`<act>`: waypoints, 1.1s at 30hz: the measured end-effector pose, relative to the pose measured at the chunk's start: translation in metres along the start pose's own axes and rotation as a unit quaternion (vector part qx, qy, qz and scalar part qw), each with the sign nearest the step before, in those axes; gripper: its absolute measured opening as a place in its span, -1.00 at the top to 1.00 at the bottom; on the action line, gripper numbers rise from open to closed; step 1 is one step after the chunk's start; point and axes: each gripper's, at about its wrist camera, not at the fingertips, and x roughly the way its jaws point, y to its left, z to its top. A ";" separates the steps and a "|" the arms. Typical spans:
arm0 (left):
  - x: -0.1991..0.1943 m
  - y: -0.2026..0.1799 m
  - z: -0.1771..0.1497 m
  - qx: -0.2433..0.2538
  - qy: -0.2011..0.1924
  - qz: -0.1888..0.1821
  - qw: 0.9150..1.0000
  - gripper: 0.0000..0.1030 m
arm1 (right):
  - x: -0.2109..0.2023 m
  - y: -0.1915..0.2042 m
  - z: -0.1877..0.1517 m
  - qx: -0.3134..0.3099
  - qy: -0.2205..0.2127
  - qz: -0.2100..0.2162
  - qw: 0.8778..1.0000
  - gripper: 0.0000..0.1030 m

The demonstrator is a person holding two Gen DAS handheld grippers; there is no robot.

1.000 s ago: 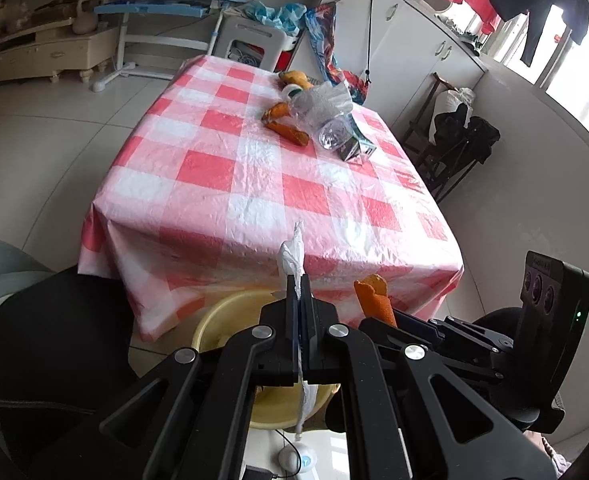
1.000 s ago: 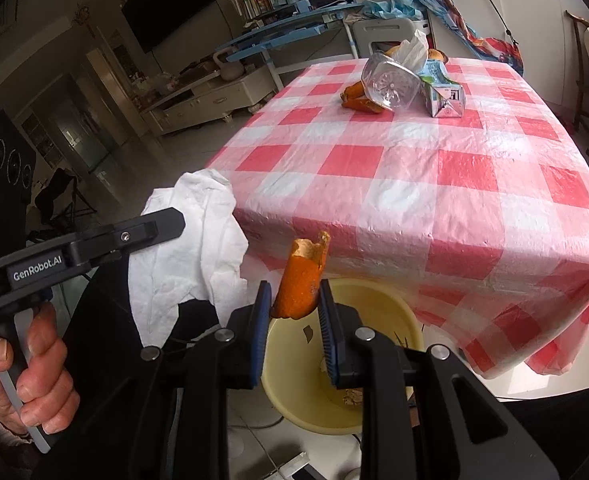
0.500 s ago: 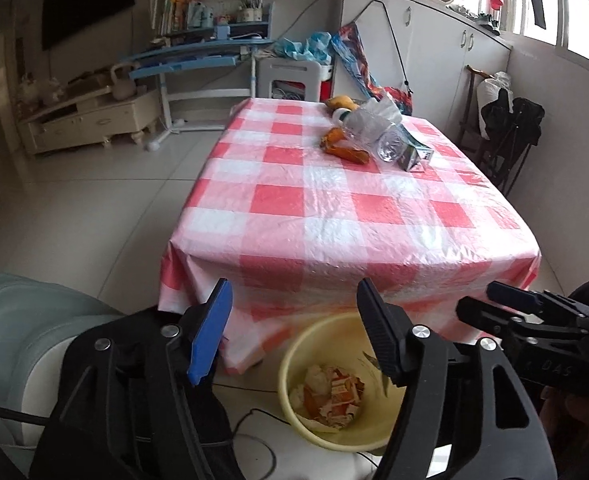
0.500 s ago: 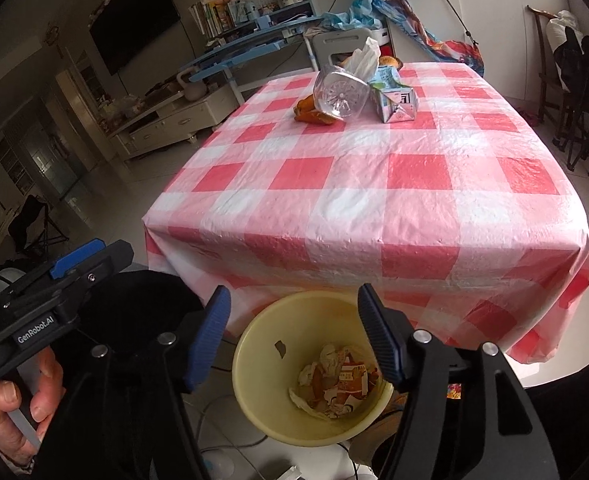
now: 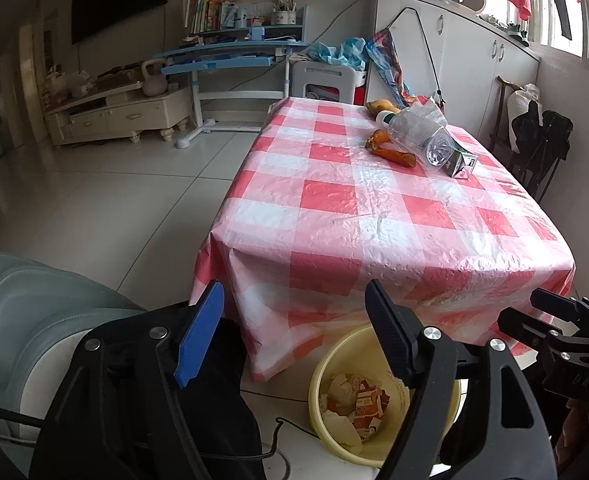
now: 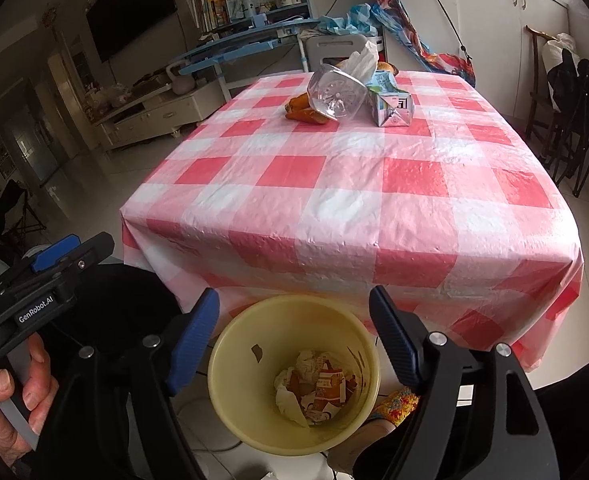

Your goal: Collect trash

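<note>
**Both grippers emptied above the bin; trash remaining on the bench**

Change from the earlier frames: one second ago the left gripper pinched a white tissue and the right gripper pinched a strip of orange peel. Both now have their jaws spread wide with nothing between them, as they already did half a second ago. The yellow bin sits on the floor against the near edge of the bench, at 6 o'clock in the right wrist view. Crumpled tissue, peel and torn printed packaging lie at its bottom.

Uncollected trash lies at the far end of the bench, at 12 o'clock in the right wrist view: a clear plastic bottle on its side, base toward the camera; orange peel touching it on the left; a green-and-white drink carton just beside it on the right; and a thin plastic bag behind the bottle. A yellowish fruit-like item lies beyond the bottle neck.

Hidden or unclear: in the left wrist view the right finger covers part of the bin rim, and the carton is partly behind the bottle. The print on the carton and packaging cannot be read. The hand holding the left gripper is cut off at 8 o'clock in the right wrist view.
</note>
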 end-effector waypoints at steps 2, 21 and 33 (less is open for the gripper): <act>0.000 0.001 0.000 -0.004 0.000 -0.001 1.000 -0.38 | 0.001 0.000 0.000 -0.002 0.000 -0.002 1.000 -0.46; 0.006 0.002 -0.003 -0.015 0.011 0.001 1.000 -0.45 | 0.004 0.000 -0.001 -0.005 0.003 -0.006 1.000 -0.49; 0.006 0.003 -0.003 -0.014 0.011 0.001 1.000 -0.45 | 0.004 0.001 -0.001 -0.006 0.003 -0.007 1.000 -0.49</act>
